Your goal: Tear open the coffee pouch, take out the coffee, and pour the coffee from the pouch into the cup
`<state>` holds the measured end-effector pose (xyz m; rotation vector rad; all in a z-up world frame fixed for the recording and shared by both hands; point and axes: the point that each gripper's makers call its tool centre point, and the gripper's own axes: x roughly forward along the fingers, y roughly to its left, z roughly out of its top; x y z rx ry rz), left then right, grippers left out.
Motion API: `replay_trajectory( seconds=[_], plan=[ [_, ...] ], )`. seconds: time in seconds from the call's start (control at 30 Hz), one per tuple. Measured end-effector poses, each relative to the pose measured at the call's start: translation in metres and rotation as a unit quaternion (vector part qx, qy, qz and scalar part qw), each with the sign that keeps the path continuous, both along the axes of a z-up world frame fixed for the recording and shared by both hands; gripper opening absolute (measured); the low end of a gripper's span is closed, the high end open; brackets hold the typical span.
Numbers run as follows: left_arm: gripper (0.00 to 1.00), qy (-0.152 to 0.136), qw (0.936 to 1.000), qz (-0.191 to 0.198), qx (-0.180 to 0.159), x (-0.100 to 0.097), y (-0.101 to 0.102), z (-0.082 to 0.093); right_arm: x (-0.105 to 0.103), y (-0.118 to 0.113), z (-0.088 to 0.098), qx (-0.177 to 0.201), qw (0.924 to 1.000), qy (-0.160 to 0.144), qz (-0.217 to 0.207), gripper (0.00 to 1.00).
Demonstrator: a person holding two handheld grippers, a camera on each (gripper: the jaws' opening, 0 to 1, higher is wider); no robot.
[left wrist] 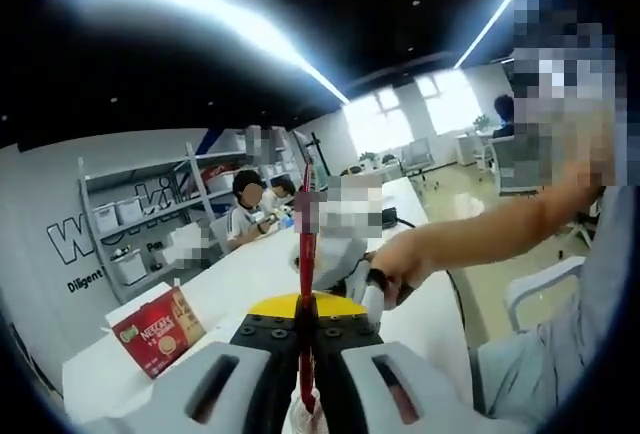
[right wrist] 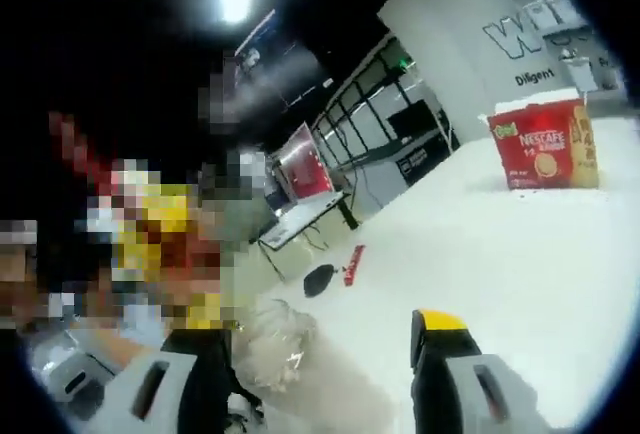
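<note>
The coffee pouch (left wrist: 306, 284), a thin red stick, stands upright, clamped in the left gripper (left wrist: 308, 354). The right gripper (right wrist: 325, 374) gapes wide over a crinkled clear cup (right wrist: 275, 344), probably. Pouring seems next: tip the pouch over it.

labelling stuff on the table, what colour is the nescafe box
Red, with a white open top; the Nescafe box shows best in the right gripper view.
</note>
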<state>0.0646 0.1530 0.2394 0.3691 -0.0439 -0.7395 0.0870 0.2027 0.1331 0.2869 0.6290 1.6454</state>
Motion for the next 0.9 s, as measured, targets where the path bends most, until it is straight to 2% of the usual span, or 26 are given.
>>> replay_trajectory(
  seconds=[0.07, 0.1, 0.13, 0.17, 0.2, 0.23, 0.33, 0.53, 0.63, 0.73, 0.83, 0.9],
  plan=[
    [0.06, 0.000, 1.0000, -0.001, -0.002, 0.000, -0.001, 0.001, -0.008, -0.001, -0.012, -0.025, 0.9995, 0.005, 0.018, 0.72],
    [0.06, -0.001, 1.0000, -0.001, -0.002, 0.000, -0.002, 0.002, -0.012, -0.002, -0.020, -0.041, 0.9988, 0.016, 0.023, 0.74],
    [0.06, -0.002, 1.0000, -0.002, -0.002, 0.000, -0.003, 0.002, -0.015, 0.000, -0.020, -0.039, 0.9981, 0.041, 0.022, 0.77],
    [0.06, -0.002, 1.0000, -0.003, -0.004, 0.000, -0.004, 0.003, -0.017, -0.001, -0.023, -0.049, 0.9974, 0.047, 0.023, 0.81],
    [0.06, -0.003, 1.0000, -0.005, -0.006, 0.000, -0.005, 0.003, 0.014, 0.001, -0.020, -0.061, 0.9932, 0.095, 0.029, 0.83],
    [0.06, -0.003, 0.9999, -0.007, -0.007, -0.001, -0.007, 0.003, 0.012, 0.000, -0.027, -0.075, 0.9924, 0.092, 0.033, 0.85],
    [0.06, -0.002, 0.9999, -0.009, -0.005, -0.001, -0.010, 0.001, -0.002, -0.005, -0.035, -0.111, 0.9866, 0.111, 0.046, 0.89],
    [0.06, -0.003, 0.9998, -0.012, -0.016, -0.001, -0.007, 0.003, -0.004, -0.017, -0.032, -0.152, 0.9833, 0.090, 0.045, 0.86],
    [0.06, -0.002, 0.9998, -0.012, -0.015, 0.000, -0.007, 0.000, -0.003, -0.026, -0.035, -0.164, 0.9816, 0.089, 0.038, 0.87],
    [0.06, -0.001, 0.9998, -0.013, -0.015, 0.000, -0.008, -0.001, -0.003, -0.036, -0.035, -0.173, 0.9809, 0.084, 0.033, 0.86],
    [0.06, 0.001, 0.9998, -0.013, -0.015, -0.001, -0.008, -0.003, -0.004, -0.040, -0.031, -0.175, 0.9818, 0.063, 0.037, 0.84],
    [0.06, 0.001, 0.9998, -0.011, -0.015, 0.001, -0.006, -0.004, -0.010, -0.034, -0.025, -0.160, 0.9834, 0.072, 0.044, 0.84]
  ],
)
